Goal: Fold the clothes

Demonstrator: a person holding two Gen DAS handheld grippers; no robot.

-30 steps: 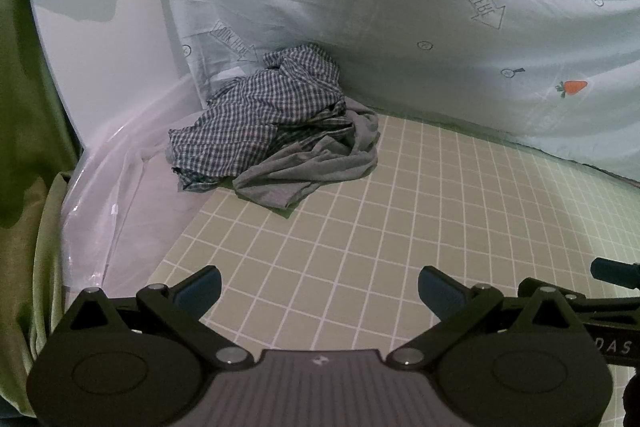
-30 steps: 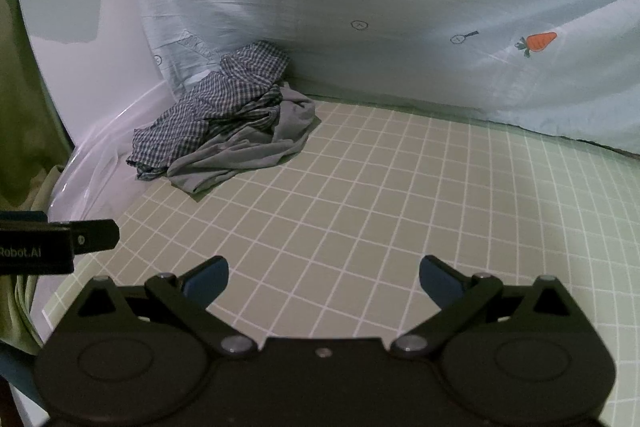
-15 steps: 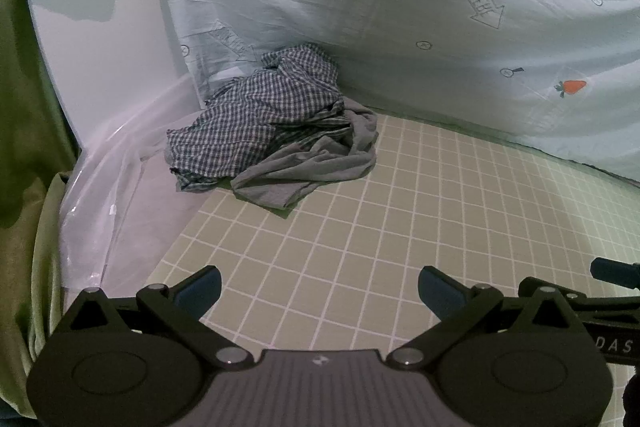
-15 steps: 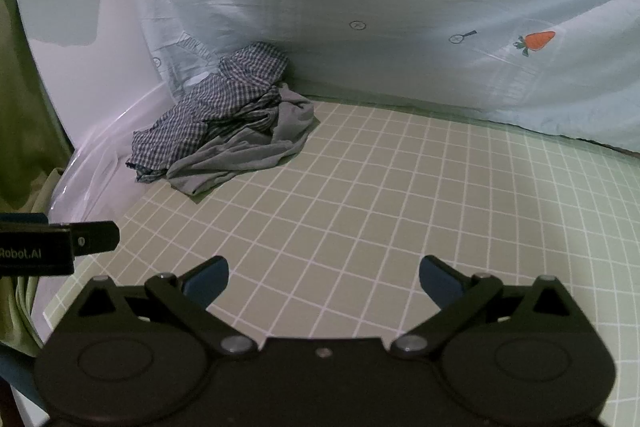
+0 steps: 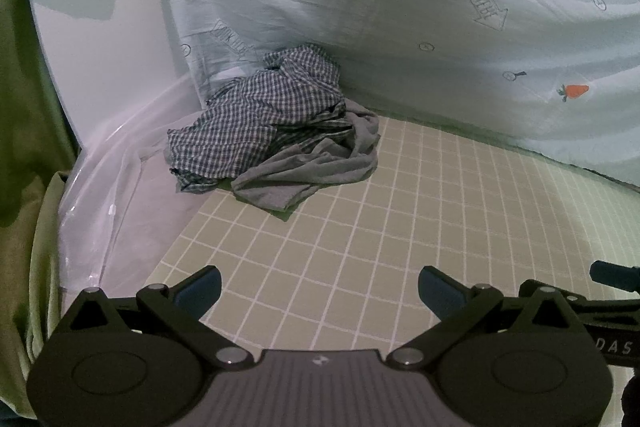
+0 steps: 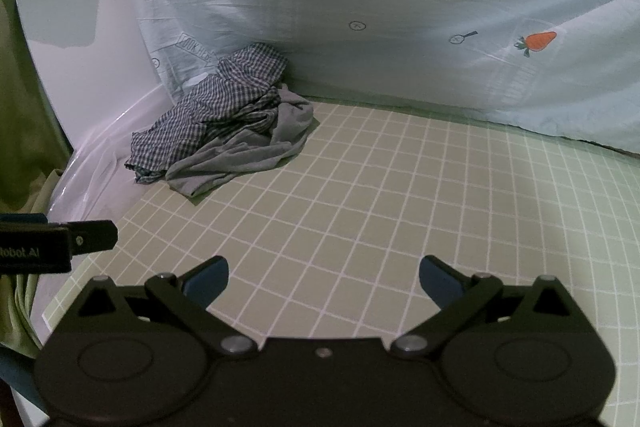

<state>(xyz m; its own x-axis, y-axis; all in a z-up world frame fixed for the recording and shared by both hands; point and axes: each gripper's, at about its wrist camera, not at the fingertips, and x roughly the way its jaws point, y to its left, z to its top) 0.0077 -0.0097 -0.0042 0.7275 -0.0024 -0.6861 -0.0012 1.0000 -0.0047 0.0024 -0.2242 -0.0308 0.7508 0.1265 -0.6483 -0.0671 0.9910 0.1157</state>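
Both the left gripper (image 5: 319,290) and right gripper (image 6: 323,281) hover with jaws wide open, holding nothing. Crumpled clothes (image 5: 276,131) lie at the table's (image 5: 400,227) far left corner.

Crumpled checked shirt (image 5: 264,115), grey garment (image 5: 316,167) heaped beside it, touching

Pretty much the whole grid mat (image 6: 360,195) was open, so either gripper could pass. The only obstacle was the crumpled clothes pile (image 5: 276,135) in the far-left corner, jammed against the carrot-print sheet (image 6: 400,27) walling off the back.
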